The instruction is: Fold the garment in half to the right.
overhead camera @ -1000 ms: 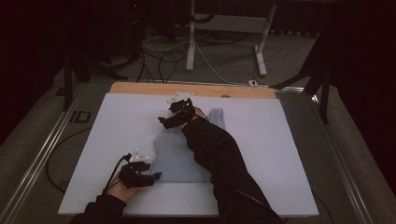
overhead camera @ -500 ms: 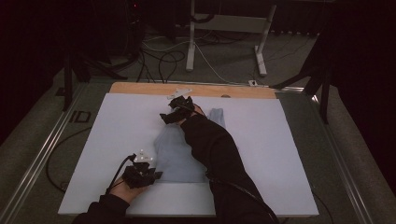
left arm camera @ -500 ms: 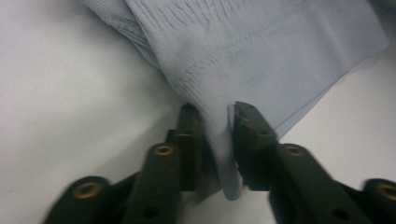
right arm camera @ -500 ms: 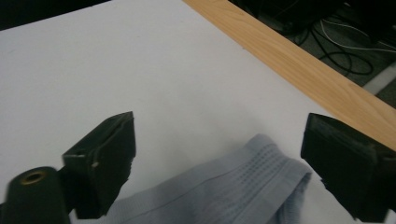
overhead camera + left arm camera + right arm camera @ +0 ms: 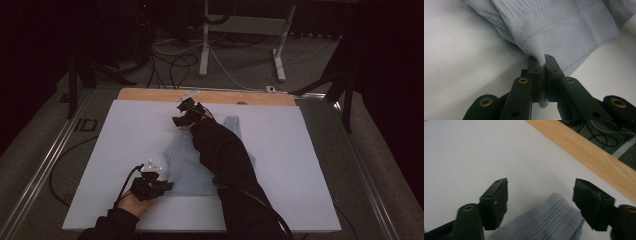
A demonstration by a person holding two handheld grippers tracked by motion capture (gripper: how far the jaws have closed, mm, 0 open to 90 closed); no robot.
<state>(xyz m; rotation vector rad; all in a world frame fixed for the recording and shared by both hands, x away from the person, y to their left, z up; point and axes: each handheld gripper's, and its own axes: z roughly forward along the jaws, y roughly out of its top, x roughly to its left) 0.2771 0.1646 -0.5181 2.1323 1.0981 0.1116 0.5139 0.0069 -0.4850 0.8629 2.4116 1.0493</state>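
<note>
A pale blue knit garment (image 5: 182,160) lies flat on the white tabletop (image 5: 300,150). At its near left corner my left gripper (image 5: 166,186) has just closed, and in the left gripper view the left gripper (image 5: 542,62) is shut on a pinch of the ribbed hem (image 5: 554,22). My right gripper (image 5: 178,120) is at the garment's far end, past a dark sleeve (image 5: 225,155) that lies across the cloth. Its jaws (image 5: 541,187) have just been closing but still stand apart. The mesh edge of the garment (image 5: 549,220) lies between them, untouched by the pads.
A wooden strip (image 5: 150,94) runs along the table's far edge, close behind the right gripper. Metal rails (image 5: 45,165) frame the table. Cables and a stand's legs (image 5: 205,50) are on the floor beyond. Bare white surface lies left and right of the garment.
The right hand has shifted slightly at the garment's far end. The left hand has stayed at the near corner.
</note>
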